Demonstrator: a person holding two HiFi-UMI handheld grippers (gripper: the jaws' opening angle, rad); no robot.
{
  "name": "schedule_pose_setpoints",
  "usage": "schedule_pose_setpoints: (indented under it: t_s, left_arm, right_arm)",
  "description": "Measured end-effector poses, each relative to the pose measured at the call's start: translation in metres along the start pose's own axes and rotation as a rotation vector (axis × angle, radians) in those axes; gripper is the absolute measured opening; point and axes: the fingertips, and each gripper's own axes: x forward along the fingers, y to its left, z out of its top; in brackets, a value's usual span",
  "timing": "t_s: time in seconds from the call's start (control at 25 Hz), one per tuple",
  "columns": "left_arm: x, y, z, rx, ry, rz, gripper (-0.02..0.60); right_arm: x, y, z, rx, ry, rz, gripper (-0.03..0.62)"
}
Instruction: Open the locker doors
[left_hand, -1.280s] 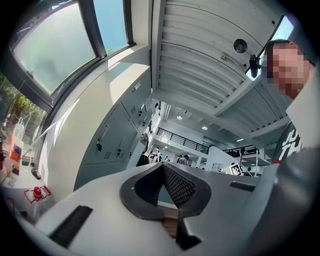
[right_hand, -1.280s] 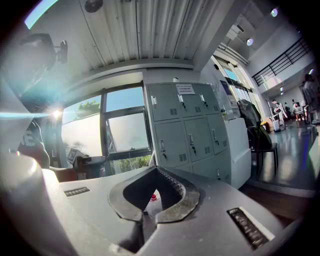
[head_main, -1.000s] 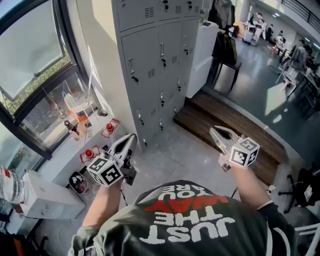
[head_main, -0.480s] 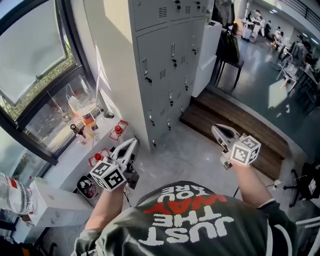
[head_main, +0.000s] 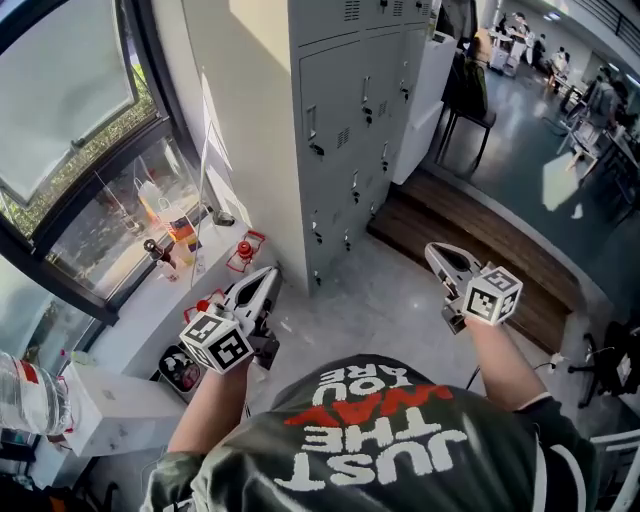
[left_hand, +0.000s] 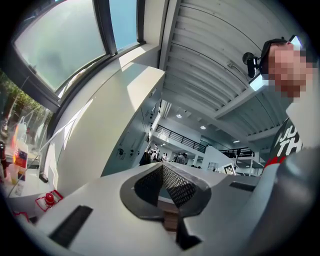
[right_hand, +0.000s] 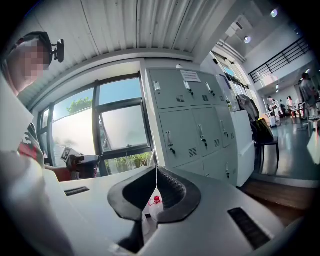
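Observation:
A bank of grey lockers stands ahead of me, every door closed, each with a small dark handle. My left gripper is held low, short of the lockers' left corner, jaws shut and empty. My right gripper is held over the floor in front of the lockers, also shut with nothing in it. The right gripper view shows the shut gripper and the locker fronts beyond it. From the left gripper I see mostly the lockers' plain side wall.
A window sill at the left carries bottles and red-capped items. A white box sits at lower left. Right of the lockers stand a white cabinet, a chair and a wooden step.
The lockers have drawn nearer and slid rightward in the head view as I advanced. Both grippers came along with me, their jaws staying shut.

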Motion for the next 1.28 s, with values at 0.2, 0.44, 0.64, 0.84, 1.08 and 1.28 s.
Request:
schedule_pose_setpoints:
  t_s: [0.2, 0.44, 0.64, 0.84, 1.08, 1.28]
  left_arm:
    - [0.043, 0.003, -0.007, 0.012, 0.027, 0.005, 0.000]
    - [0.128, 0.022, -0.025, 0.065, 0.067, 0.033, 0.000]
    - [0.243, 0.046, -0.047, 0.119, 0.041, 0.056, 0.000]
    - [0.356, 0.071, -0.067, 0.120, 0.063, 0.127, 0.000]
    - [0.433, 0.103, -0.088, 0.100, 0.111, 0.184, 0.000]
    - [0.463, 0.143, -0.105, 0.074, 0.144, 0.180, 0.000]
  right_arm:
    - [0.018, -0.034, -0.002, 0.030, -0.020, 0.017, 0.037]
    - [0.075, -0.107, -0.010, 0.058, -0.010, 0.116, 0.037]
    - [0.135, -0.206, -0.008, 0.014, 0.026, 0.245, 0.037]
    - [0.180, -0.297, 0.014, 0.013, 0.070, 0.348, 0.037]
    - [0.224, -0.370, 0.001, 0.065, 0.132, 0.391, 0.037]
    - [0.267, -0.393, -0.023, 0.047, 0.187, 0.392, 0.037]
